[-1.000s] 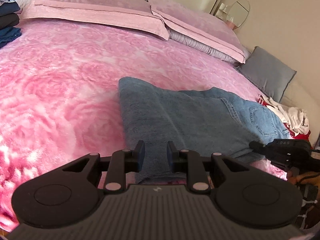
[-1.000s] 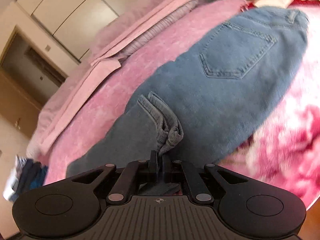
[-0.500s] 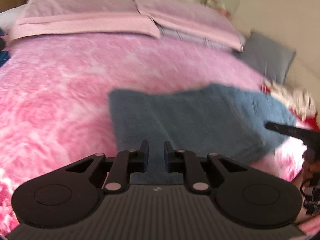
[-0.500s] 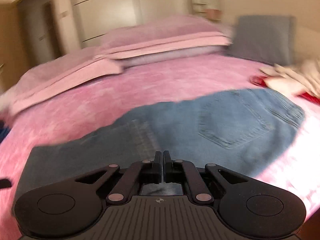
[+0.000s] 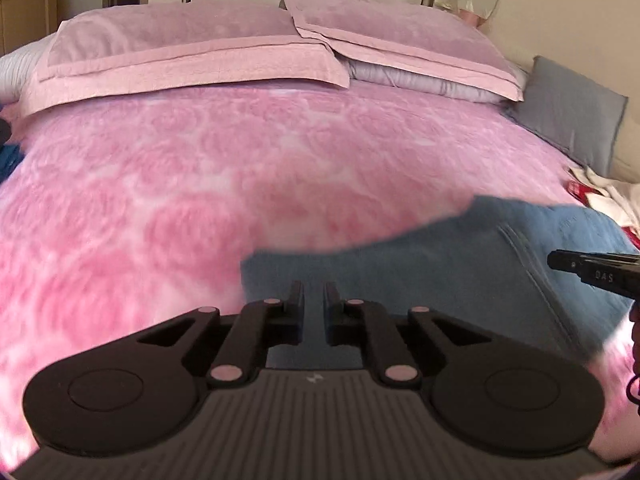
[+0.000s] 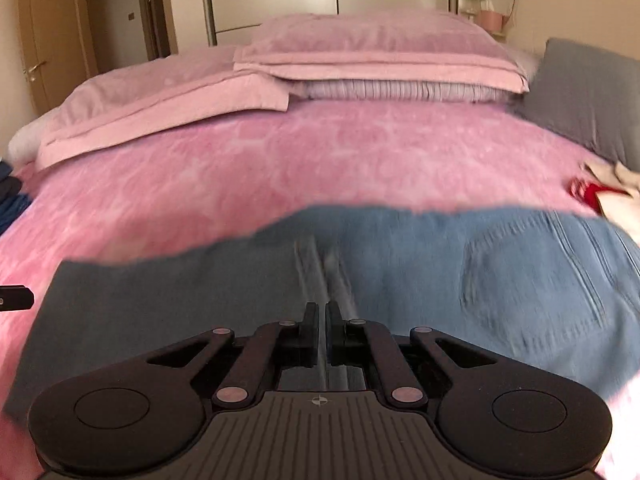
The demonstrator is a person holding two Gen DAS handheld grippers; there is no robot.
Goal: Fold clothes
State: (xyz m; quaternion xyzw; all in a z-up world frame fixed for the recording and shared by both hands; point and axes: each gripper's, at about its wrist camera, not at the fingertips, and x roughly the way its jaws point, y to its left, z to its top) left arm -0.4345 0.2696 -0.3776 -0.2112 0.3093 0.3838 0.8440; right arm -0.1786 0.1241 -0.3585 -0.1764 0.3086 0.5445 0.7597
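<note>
**Q:** How much of the folding is complete?

**A:** One garment is in work. The jeans lie flat on the bed, directly ahead of and below both tools, as a wide band with a back pocket facing up on the side right of the right tool. The end left of that tool shows a darker face of the denim, which suggests a leg is already turned over. The package looks long, so I judge at least one more fold across is required. Beyond the right end of the jeans lies a loose heap of garments in light and red cloth, not yet folded. Far left of the tool, at the bed's edge, sits a dark stack, possibly finished items. It is too cropped to confirm.

**Q:** State of each tool?

**A:** The left tool has just been closing. A narrow gap remains between its fingers, and no cloth is caught in it. The jeans' near left corner lies just under the tips. The right tool's fingers are pressed almost together. Blur prevents telling whether any denim is pinched.

**Q:** Pose?

**A:** Both tools are pitched downward toward the near edge of the jeans, side by side, facing the pillows.
</note>
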